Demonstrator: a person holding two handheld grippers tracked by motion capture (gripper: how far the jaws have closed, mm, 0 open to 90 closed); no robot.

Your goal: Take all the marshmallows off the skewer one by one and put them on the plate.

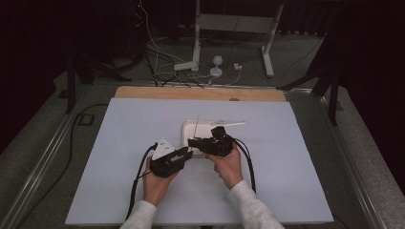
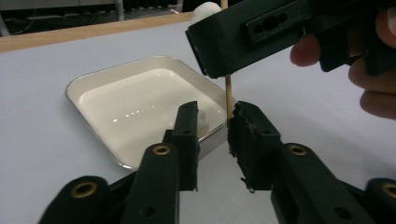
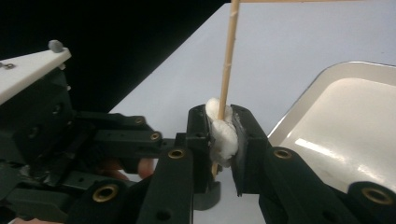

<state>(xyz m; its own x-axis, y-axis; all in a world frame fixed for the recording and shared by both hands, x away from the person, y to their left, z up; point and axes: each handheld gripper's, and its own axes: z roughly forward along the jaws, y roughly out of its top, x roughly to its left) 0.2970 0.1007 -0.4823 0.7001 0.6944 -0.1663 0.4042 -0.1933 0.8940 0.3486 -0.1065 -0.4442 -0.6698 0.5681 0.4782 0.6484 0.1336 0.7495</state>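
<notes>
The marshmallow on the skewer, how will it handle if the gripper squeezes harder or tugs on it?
The marshmallow already bulges between the right gripper's pads, so it's probably soft and squashy. It may tear or slide along the thin wooden skewer.

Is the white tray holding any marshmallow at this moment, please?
No, the white tray lies bare inside; the marshmallow sits squeezed in the right gripper.
</notes>
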